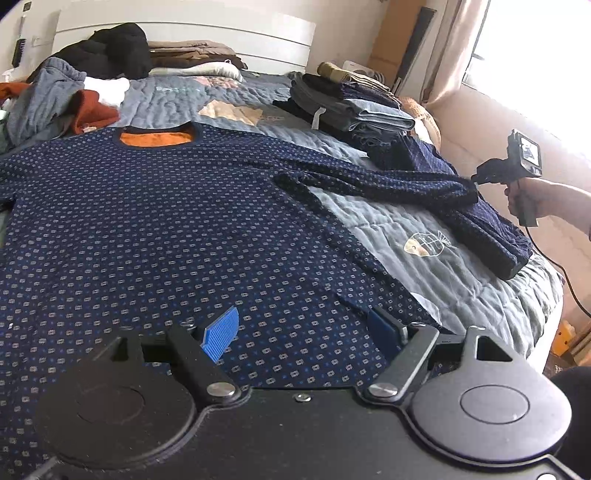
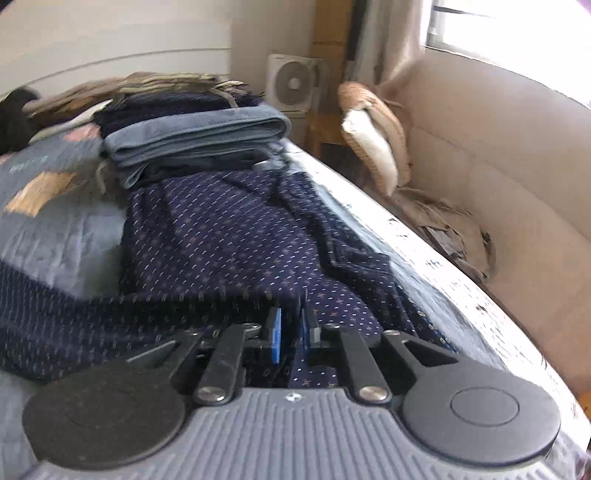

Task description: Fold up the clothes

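Navy patterned sweater [image 1: 177, 221] lies flat on the bed [image 1: 424, 266], neck towards the headboard. Left tool [image 1: 306, 328] hovers over its hem, blue pads wide apart, nothing gripped. Right tool [image 2: 291, 332], pads nearly together, looks clamped on the sleeve [image 1: 388, 181] end, though blur makes that uncertain. Folded pile [image 1: 354, 107] sits beyond.

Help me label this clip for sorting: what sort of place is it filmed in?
Most likely a home bedroom. A quilted bedspread covers a bed with a white headboard; a folded stack of clothes and an unsorted heap lie on it, with a curtained window beside.
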Demonstrator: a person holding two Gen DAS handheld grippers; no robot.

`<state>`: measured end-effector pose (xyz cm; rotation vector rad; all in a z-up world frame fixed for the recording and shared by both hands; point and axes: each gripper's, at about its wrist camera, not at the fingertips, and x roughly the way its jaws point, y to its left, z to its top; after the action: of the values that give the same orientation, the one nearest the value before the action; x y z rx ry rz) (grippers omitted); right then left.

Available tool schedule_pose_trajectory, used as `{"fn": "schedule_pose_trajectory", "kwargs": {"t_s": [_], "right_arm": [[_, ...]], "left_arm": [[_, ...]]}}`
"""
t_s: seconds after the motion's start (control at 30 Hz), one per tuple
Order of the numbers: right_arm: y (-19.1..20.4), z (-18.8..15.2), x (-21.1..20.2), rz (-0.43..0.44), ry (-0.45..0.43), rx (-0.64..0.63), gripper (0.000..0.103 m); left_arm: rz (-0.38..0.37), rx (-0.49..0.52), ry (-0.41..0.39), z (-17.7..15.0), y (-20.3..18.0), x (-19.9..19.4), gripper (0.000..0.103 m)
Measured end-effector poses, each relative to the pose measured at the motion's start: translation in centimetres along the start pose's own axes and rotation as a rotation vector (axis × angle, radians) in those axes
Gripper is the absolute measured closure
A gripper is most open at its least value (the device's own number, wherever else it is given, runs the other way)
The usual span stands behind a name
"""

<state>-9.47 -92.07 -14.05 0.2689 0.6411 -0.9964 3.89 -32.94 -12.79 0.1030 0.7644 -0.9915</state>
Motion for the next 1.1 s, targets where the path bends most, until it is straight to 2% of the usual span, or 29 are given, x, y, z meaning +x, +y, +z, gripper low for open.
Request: {"fn": "schedule_pose_trajectory", "kwargs": {"t_s": [0.1,0.13,0.27,0.37,0.43,0.53,0.67,0.8,0.97,1.0,1.03,1.07,1.1], "right_arm": [[0.5,0.7,-3.1,0.062,-0.067,0.014,0.061],[1.1,0.7,-4.2,0.103,-0.079,0.014,0.058],[6.0,-0.7,-8.5,0.367,-0.059,-0.03,0.054],[11.7,-3.1,-9.5,0.554,0.029,-0.067,0.053],[15.4,-4.7,-9.1,0.642,0.098,-0.054,0.053],[19.9,-6.4,-7.2,0.718,0.19,0.019,0.053],[24.4,-7.4,-3.5,0.751,0.314,0.141,0.053],[27.9,-7.7,-1.5,0.724,0.327,0.153,0.053],[30.8,-7.9,0.3,0.685,0.339,0.085,0.053],[30.9,-8.1,0.6,0.677,0.346,0.079,0.063],[30.8,-8.3,0.8,0.668,0.359,0.077,0.088],[30.5,-8.5,0.9,0.658,0.378,0.08,0.097],[30.1,-8.7,1.0,0.659,0.391,0.09,0.097]], "left_arm": [[0.018,0.003,-0.006,0.0,0.8,-0.8,0.026],[0.027,0.0,-0.009,0.0,1.1,-1.0,0.025],[0.037,-0.036,-0.031,0.0,1.7,-1.0,0.025],[0.007,-0.054,-0.063,-0.4,1.6,-1.0,0.025],[-0.012,-0.052,-0.086,-1.1,1.9,-1.0,0.025],[-0.02,-0.047,-0.115,-1.9,2.3,-0.9,0.025],[0.014,-0.05,-0.135,-2.1,2.8,-0.7,0.025],[0.023,-0.047,-0.128,-1.8,3.1,0.1,0.025],[0.02,-0.045,-0.11,-1.6,3.6,0.8,0.025],[0.023,-0.045,-0.107,-1.5,3.7,0.8,0.025],[0.024,-0.046,-0.106,-1.5,3.9,0.7,0.025],[0.026,-0.048,-0.105,-1.5,4.0,0.6,0.025],[0.026,-0.052,-0.109,-1.4,4.2,0.4,0.025]]}}
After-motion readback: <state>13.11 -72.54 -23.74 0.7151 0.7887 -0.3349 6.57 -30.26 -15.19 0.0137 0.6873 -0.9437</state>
